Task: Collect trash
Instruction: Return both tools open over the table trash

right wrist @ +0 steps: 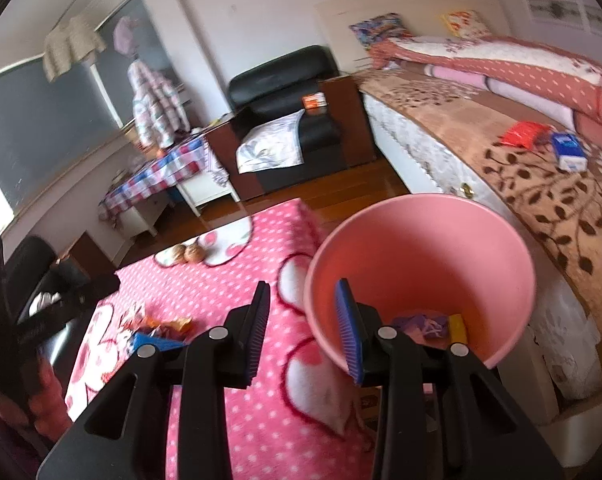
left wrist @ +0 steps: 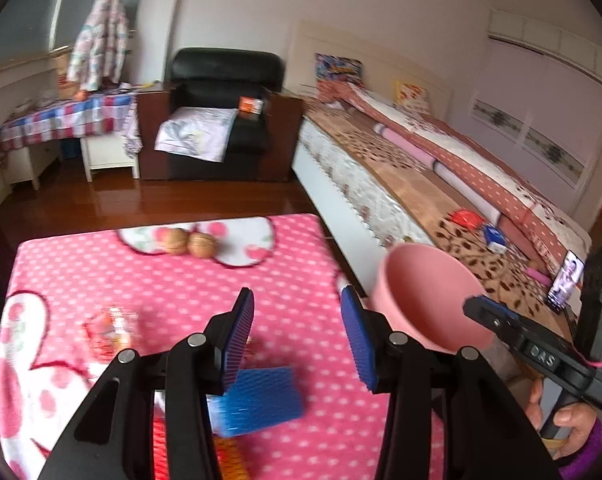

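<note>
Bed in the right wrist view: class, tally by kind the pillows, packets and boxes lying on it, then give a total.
Pillows: 2
Red packet: 1
Blue-and-white box: 1
Total: 4

Both wrist cams look down-forward over pink blanket (left wrist: 181,280); right one close over pink bin (right wrist: 421,240); shared: walnuts (left wrist: 189,242), armchair (left wrist: 225,80).

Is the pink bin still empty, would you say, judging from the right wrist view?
No: the pink bin already holds a purple wrapper and a yellow piece at its bottom.
</note>
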Demonstrator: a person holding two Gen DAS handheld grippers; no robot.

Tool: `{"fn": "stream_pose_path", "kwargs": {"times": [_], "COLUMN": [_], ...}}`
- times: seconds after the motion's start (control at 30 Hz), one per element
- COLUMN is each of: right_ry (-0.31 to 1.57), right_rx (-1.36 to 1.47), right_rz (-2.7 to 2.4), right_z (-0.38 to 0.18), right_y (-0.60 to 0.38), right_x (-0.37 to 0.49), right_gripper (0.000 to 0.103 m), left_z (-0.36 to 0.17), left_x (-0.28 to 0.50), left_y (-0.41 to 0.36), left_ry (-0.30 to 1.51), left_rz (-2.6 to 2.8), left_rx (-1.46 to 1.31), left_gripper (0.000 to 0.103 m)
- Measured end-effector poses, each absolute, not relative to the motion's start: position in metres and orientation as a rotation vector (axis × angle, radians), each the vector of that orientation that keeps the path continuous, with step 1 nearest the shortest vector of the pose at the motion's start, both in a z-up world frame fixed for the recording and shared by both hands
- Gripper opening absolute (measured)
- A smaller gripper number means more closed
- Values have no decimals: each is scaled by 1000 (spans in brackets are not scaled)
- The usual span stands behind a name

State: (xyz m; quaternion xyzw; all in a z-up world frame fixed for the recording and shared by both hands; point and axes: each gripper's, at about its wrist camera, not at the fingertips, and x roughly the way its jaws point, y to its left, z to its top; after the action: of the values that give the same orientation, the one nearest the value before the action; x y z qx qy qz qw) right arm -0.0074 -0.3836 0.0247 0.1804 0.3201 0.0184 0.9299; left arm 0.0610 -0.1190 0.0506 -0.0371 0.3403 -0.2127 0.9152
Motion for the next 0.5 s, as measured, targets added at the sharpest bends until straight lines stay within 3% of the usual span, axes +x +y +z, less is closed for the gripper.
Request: {"fn": "stream_pose_path", "kwargs": {"times": [0.5], "right_ry": [708], "right_rx": [288], "right_rz": [201], "right_z": [18], "right_y": [-321], "right_x": [-3], "right_gripper": [34], "left_z": [34], "left_x": [36], "left_y": [-5], "left_ry": [726], "left_rz": [-213], "left_rx": [-103], "left_gripper": [45]}}
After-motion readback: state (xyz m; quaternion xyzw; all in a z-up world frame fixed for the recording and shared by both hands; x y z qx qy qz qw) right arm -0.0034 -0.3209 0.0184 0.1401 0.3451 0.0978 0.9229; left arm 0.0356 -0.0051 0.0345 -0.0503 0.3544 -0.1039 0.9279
